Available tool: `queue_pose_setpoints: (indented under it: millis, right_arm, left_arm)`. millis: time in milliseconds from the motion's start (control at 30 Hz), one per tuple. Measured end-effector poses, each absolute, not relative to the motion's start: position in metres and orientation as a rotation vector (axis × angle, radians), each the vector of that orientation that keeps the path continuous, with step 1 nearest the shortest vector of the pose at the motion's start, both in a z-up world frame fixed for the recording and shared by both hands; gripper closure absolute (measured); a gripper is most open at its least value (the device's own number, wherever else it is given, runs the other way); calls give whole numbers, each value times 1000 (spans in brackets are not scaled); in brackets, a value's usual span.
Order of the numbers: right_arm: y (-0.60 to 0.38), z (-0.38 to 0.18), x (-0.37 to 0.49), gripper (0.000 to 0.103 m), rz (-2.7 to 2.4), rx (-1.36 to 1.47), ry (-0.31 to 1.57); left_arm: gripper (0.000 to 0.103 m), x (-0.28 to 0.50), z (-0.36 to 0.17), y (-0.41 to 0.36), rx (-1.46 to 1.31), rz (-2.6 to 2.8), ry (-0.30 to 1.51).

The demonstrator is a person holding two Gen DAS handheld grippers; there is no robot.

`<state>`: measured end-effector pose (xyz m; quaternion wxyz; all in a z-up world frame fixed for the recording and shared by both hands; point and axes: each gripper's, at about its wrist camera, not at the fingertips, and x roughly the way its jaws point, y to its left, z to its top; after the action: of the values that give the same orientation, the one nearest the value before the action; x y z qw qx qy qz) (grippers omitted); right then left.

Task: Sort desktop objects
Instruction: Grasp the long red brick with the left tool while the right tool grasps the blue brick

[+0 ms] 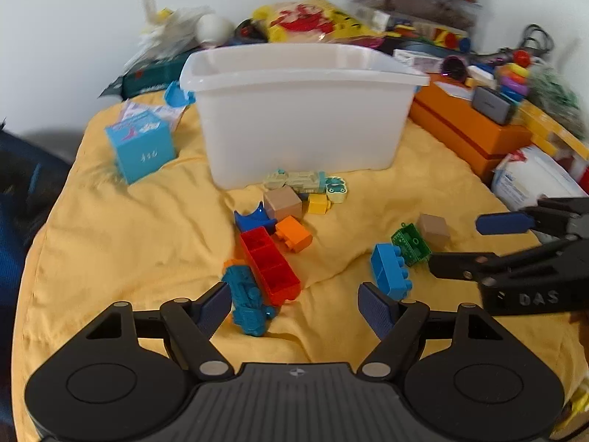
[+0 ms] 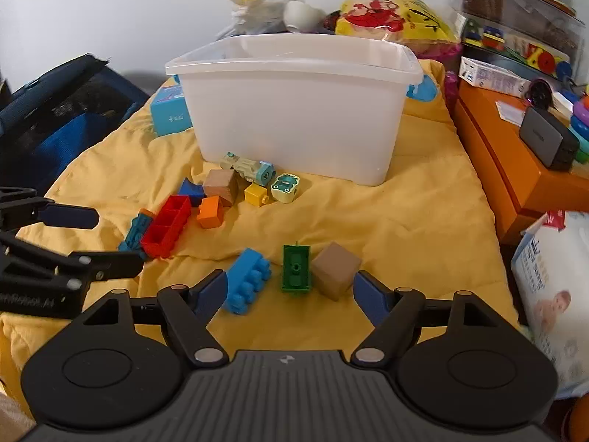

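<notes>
A home playroom: toy bricks (image 2: pixel 247 280) on a yellow quilt (image 2: pixel 405 221).

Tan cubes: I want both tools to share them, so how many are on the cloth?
2. One tan cube sits in the cluster near the white bin; the other lies beside the green brick. The bin's contents are hidden.

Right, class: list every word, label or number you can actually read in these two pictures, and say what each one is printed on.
"DAS": raised letters on the right gripper.
White marks on the blue box: blurred, unreadable.
Print on the wipes pack, which shows a baby picture: too blurred.
Lettering on the left gripper: unreadable.
White carton: print too small.
</notes>
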<state>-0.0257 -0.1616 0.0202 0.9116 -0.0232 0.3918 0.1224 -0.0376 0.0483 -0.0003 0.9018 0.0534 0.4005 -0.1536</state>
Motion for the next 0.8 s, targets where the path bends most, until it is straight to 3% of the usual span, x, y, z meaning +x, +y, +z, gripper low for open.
queue_pose_setpoints:
  millis: [333,433,600,700,800]
  right_arm:
    - [-180,20,-27,35,399,-80,762]
    - [-172,18,-25,47,439,-105,787]
    - [-154,20,-20,47,427,-160,777]
    - [-150,14,-19,49,415,-156,816]
    - [-150,8,-17,61,431,-74,874]
  left_arm:
    - [24,-50,-1,12,168,-277,842]
    - [24,-47,-1,13,188,-291,833]
    - [25,-36,-1,23,165,-313,817]
    - [34,-32,-9,29,138,-321,857]
    - [39,-34,-12,38,146,-328,854]
